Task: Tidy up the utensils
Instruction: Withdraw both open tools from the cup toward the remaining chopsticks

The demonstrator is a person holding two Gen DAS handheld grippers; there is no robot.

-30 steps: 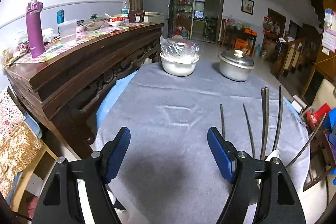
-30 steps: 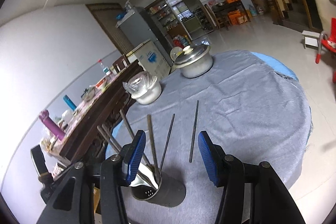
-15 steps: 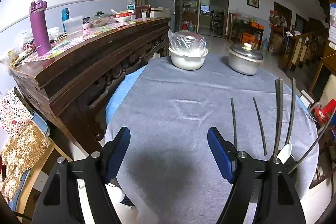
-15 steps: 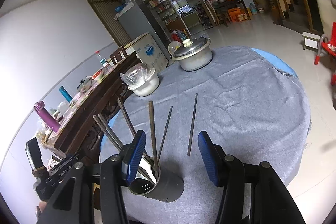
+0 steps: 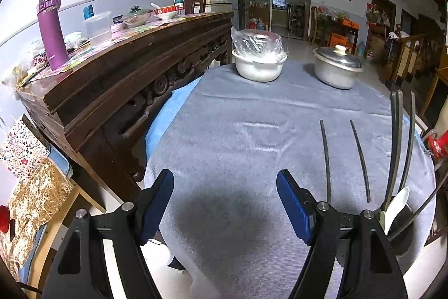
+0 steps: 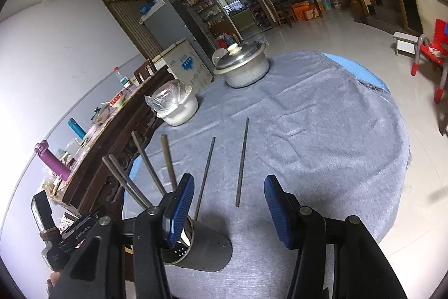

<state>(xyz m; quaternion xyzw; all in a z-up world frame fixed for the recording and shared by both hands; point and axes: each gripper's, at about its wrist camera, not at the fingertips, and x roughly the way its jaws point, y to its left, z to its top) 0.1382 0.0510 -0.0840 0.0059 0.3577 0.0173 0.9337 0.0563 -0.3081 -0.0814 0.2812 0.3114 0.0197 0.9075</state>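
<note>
Vs. earlier frames: left wrist view has pulled back and lifted a bit; more of the round table w/ grey cloth [image 5: 252, 131] shows, and the two loose dark chopsticks [image 5: 326, 161] sit farther from the left gripper [image 5: 225, 203]. Right wrist view: right gripper [image 6: 228, 208] has edged closer over the dark metal cylindrical utensil holder [image 6: 208, 251]. Chopsticks on the cloth have not shifted.

Both tongs spread wide, nothing between the blue pads, L and R alike.

Surroundings: white bowl covered w/ clear plastic [image 5: 259, 62] at far centre; lidded aluminium pot [image 5: 337, 70] to its right, apart. Carved dark wood sideboard [image 5: 117, 80] along the table's left edge, carrying a purple flask [image 5: 51, 31]. Red child's chair [image 6: 432, 52] on the floor, far right. Nothing lies between the right tongs and the loose pair.

Task items: loose chopsticks lie flat, near parallel, slightly apart, near-right part of the cloth, just far of the holder. Holder stands at the near edge, upright; several chopsticks [image 6: 148, 164] lean out of it, fanned leftwards; a white spoon [image 5: 396, 203] shows inside it.
</note>
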